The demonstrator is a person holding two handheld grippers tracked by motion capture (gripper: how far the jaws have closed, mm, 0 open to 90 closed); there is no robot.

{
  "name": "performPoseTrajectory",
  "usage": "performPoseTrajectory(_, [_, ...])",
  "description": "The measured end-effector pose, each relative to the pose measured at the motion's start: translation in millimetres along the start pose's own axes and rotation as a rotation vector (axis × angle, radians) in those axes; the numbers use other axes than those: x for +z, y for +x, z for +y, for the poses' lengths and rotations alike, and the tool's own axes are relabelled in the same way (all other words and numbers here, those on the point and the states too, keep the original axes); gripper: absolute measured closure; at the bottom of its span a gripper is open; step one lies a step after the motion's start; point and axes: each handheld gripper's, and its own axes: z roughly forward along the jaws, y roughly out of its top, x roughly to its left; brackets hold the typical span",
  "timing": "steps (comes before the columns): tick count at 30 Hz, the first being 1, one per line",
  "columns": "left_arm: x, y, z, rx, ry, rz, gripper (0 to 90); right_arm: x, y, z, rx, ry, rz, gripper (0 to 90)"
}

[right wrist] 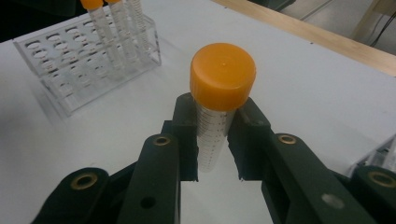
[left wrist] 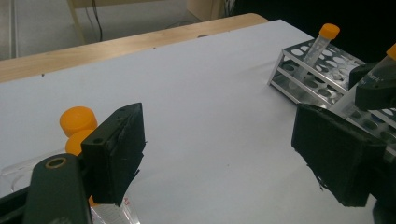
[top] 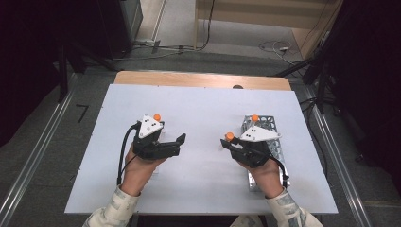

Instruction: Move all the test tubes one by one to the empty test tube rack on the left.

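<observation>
Tube (right wrist: 217, 116), orange-capped: clamped upright below the cap by the right gripper (right wrist: 215, 140), kept clear of the sheet (top: 198, 109) beside the metal rack (top: 265, 125) at its right edge, judged for racking. Left gripper (top: 177, 142): jaws spread, nothing held.

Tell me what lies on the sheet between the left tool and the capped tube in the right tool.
Nothing: in the high view, bare white sheet separates the left tool from the tube.
</observation>
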Motion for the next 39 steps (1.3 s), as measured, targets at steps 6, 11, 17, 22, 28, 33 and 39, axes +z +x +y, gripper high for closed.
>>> performPoseTrajectory(6, [1.5,-6.4,-0.3,0.011,0.0,-0.021,17.8,6.7,9.3,-0.2,-0.012,0.005,0.02,70.7])
performPoseTrajectory(11, [0.7,-11.6,0.4,0.012,-0.008,-0.042,17.8,13.8,17.1,0.7,-0.022,0.005,0.038,70.7])
performPoseTrajectory(17, [-0.9,-21.7,1.2,0.031,-0.021,-0.084,19.6,24.5,26.6,1.7,-0.035,0.02,0.058,70.7])
performPoseTrajectory(22, [0.0,-32.8,0.6,0.05,-0.02,-0.135,21.4,30.6,34.3,3.1,-0.051,0.027,0.074,70.7])
performPoseTrajectory(28, [1.9,-41.8,-0.8,0.076,-0.012,-0.164,23.9,38.8,44.9,3.2,-0.077,0.043,0.098,70.7])
performPoseTrajectory(33, [6.7,-46.2,-4.5,0.096,0.004,-0.189,31.1,42.2,52.4,5.6,-0.088,0.042,0.118,70.7])
performPoseTrajectory(39, [9.0,-48.7,-7.2,0.129,0.008,-0.196,44.4,44.3,58.2,5.7,-0.104,0.041,0.131,70.7])
